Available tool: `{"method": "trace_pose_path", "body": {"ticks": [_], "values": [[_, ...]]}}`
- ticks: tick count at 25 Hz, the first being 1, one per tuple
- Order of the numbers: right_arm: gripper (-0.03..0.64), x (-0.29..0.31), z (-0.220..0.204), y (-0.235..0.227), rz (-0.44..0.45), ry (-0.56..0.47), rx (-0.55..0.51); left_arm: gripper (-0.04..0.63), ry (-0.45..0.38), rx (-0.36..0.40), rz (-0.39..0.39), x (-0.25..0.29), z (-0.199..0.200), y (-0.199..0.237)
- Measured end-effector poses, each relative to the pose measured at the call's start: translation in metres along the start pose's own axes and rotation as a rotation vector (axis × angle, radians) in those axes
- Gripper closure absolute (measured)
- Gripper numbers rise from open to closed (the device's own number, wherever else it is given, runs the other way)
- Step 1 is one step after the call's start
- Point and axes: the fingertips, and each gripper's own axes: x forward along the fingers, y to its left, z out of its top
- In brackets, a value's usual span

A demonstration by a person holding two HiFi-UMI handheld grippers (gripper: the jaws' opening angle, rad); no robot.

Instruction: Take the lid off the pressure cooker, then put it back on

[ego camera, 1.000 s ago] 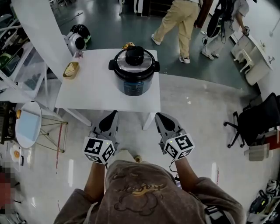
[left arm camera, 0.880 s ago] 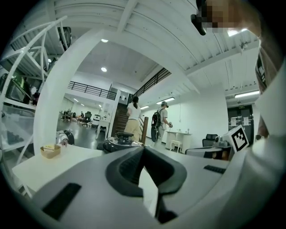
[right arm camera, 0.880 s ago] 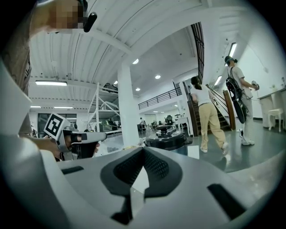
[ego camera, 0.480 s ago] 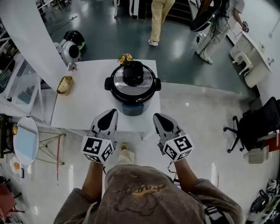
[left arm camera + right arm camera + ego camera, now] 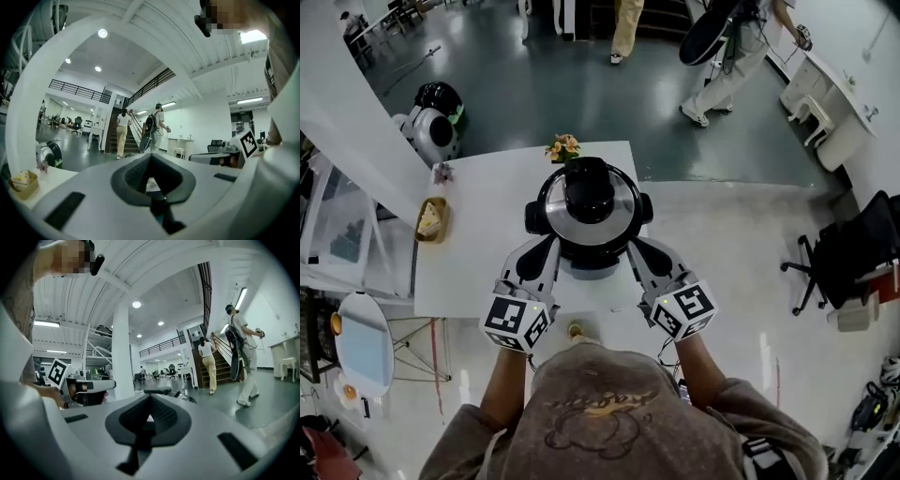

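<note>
- A round black pressure cooker [image 5: 591, 263] with stubby side handles stands on a white rectangular worktop [image 5: 478, 253], toward its far right part.
- Its shiny steel lid [image 5: 615, 218], topped by a bulky black knob [image 5: 589, 187], sits in place on the cooker.
- The left gripper [image 5: 547, 246], grey with a marker cube at its rear, points at the cooker's near left side, just under the left handle. Whether it touches the pot cannot be told.
- In the left gripper view its fingers are pressed together with nothing between them.
- The right gripper [image 5: 636, 246] mirrors it at the cooker's near right side. Contact cannot be told there either.
- The right gripper view shows that pair of fingers also closed tight and holding nothing.
- A small wicker basket [image 5: 430, 218] rests near the worktop's left edge, well apart from the cooker.
- A little bunch of orange and pink flowers [image 5: 564, 146] stands at the far edge, just behind the cooker.
- On the grey floor beyond, a person in tan trousers [image 5: 123, 133] is at a staircase.
</note>
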Motion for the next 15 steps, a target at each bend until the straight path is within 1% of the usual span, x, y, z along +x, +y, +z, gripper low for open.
{"method": "trace_pose_path", "body": {"ticks": [5,10,12,15], "values": [[0.621,0.015,0.002,-0.014,-0.023,0.006,-0.005,0.591,0.000,0.002,-0.026,0.018,0.004,0.013],[0.620,0.021,0.008,-0.025,-0.009,0.010,0.010,0.589,-0.003,-0.002,-0.030,0.030,0.007,0.013],[0.604,0.024,0.010,-0.026,0.015,0.006,0.007,0.561,-0.001,-0.002,-0.037,0.034,0.006,0.012],[0.544,0.028,0.013,-0.026,0.065,0.010,-0.008,0.502,-0.003,-0.007,-0.054,0.038,0.005,0.010]]}}
